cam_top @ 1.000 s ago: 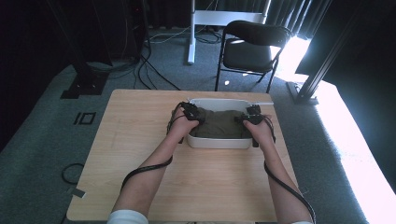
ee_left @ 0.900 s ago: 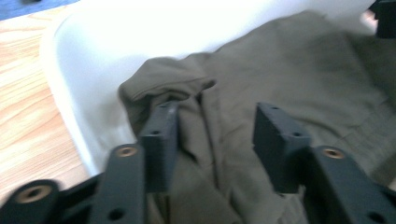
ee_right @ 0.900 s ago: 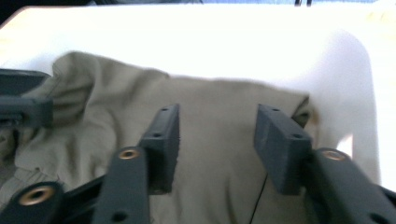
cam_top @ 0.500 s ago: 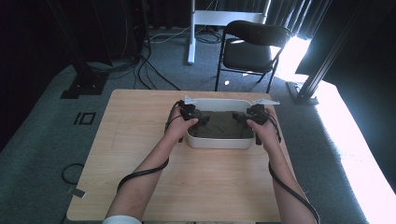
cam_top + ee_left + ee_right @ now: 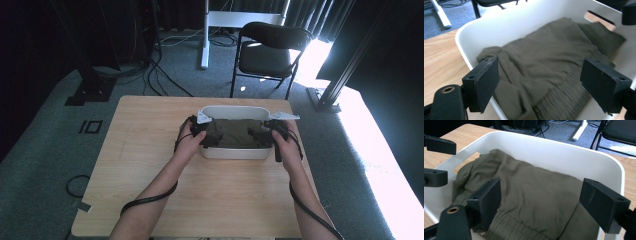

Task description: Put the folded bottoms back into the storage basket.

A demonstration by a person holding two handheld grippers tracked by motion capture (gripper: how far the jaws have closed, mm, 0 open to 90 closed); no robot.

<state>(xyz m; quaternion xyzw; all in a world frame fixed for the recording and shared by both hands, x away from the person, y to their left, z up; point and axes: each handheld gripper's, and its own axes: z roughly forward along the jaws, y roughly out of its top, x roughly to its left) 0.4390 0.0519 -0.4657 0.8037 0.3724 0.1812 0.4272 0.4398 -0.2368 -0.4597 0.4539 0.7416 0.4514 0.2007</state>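
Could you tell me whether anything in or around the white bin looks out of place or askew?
Nothing stands out. The olive garment lies rumpled but wholly inside the white bin, which sits squarely on the wooden table. Both the left gripper and right gripper have just been opening, with nothing pinched.

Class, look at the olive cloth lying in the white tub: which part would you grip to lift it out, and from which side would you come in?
Probably the raised fold near the middle of the cloth, coming from straight above. The tub walls block a sideways approach, and the cloth lies flat and fills the bottom, so only a bunched ridge gives the jaws something to pinch. Both the left gripper and the right gripper stand open over it.
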